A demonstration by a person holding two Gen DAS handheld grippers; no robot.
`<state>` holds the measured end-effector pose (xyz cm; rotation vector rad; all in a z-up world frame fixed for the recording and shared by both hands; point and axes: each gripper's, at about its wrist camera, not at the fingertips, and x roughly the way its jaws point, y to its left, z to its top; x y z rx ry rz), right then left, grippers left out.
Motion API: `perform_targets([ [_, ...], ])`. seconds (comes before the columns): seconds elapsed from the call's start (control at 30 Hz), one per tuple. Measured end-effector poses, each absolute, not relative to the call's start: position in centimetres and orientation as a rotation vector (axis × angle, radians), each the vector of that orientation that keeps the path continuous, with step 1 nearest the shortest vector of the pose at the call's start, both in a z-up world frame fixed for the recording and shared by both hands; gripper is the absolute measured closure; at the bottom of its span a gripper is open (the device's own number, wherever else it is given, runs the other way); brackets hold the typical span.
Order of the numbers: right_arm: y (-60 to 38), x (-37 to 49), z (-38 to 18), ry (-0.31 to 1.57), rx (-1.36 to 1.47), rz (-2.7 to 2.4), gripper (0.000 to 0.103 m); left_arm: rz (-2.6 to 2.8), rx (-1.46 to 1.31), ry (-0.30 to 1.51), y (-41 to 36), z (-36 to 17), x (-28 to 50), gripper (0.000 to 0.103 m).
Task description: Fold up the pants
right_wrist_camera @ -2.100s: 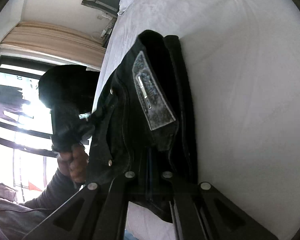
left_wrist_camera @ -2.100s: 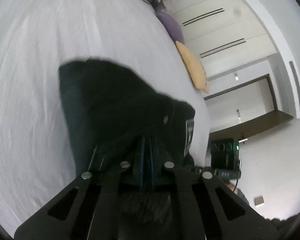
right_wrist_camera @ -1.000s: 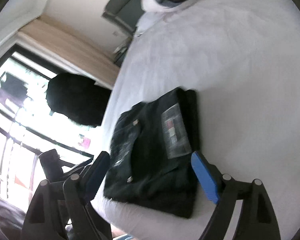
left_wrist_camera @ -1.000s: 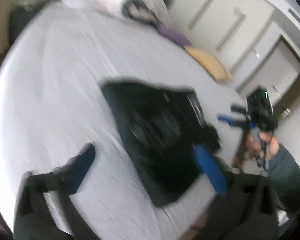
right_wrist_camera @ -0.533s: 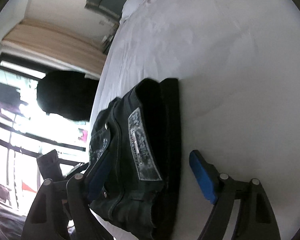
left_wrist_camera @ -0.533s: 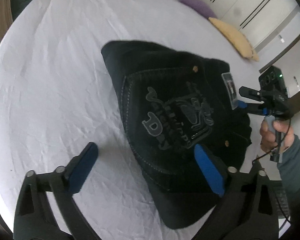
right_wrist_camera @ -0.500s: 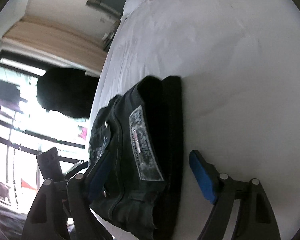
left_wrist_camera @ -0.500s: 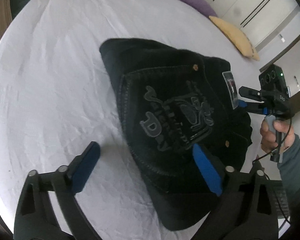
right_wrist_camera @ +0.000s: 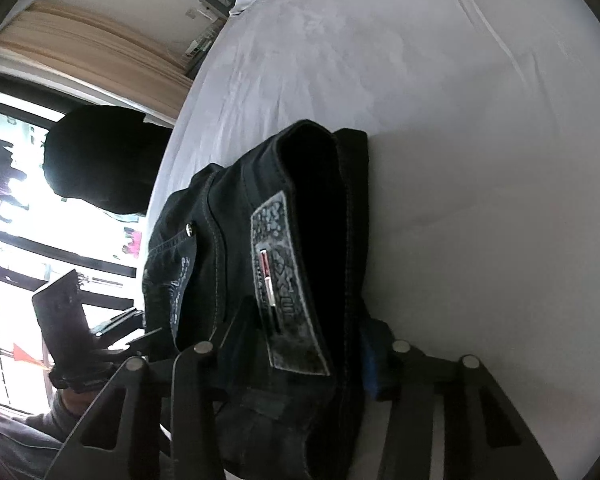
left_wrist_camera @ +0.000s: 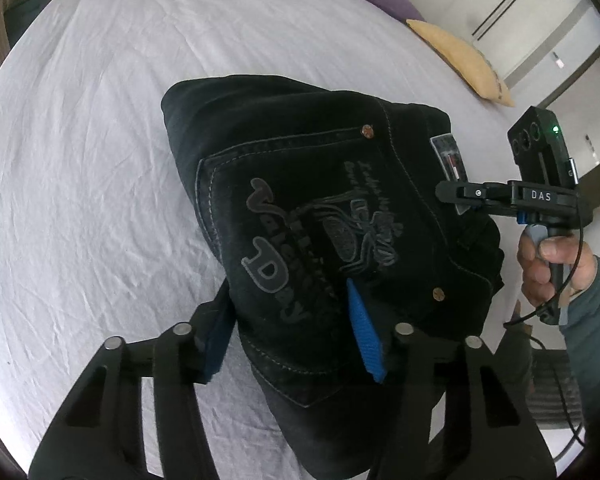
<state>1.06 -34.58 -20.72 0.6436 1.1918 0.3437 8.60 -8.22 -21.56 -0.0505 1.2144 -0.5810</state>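
Folded black pants [left_wrist_camera: 320, 216] lie in a compact bundle on the white bed [left_wrist_camera: 84, 128], near its edge. Bundle's near end is cut off under the gripper frames in both views. Left gripper [left_wrist_camera: 292, 336] straddles the bundle's near part, jaws partly spread; left blue pad half hidden behind the fabric, right pad lies on top. No visible clamping. Right gripper [right_wrist_camera: 300, 344] straddles the waistband end with the grey label [right_wrist_camera: 288, 288], jaws partly spread; both fingers mostly hidden by denim, contact hard to judge. Yellow pillow [left_wrist_camera: 460, 60] far off.
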Motion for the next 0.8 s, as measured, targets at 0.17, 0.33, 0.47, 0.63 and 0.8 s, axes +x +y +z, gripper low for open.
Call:
perform_targets([
  [0.17,-33.4,0.9,-19.8,1.188,0.572,0.299,0.064,-0.575,-0.039,1.208,-8.8,-21.2,8.7,0.063],
  [0.33,-32.7,0.2,-18.6,1.165,0.490,0.263,0.072,-0.576,-0.032,1.195,-9.0,-20.6,8.7,0.072],
  [0.47,-31.5,0.0,-16.8,1.129,0.415,0.244,0.080,-0.577,-0.030,1.182,-8.9,-20.2,8.5,0.075],
  [0.63,-29.8,-0.5,-14.3,1.088,0.331,0.236,0.082,-0.583,-0.069,1.166,-8.1,-19.1,8.5,0.078],
  [0.8,-28.3,0.5,-12.1,1.051,0.310,0.252,0.082,-0.576,-0.090,1.128,-6.6,-17.2,8.9,0.079],
])
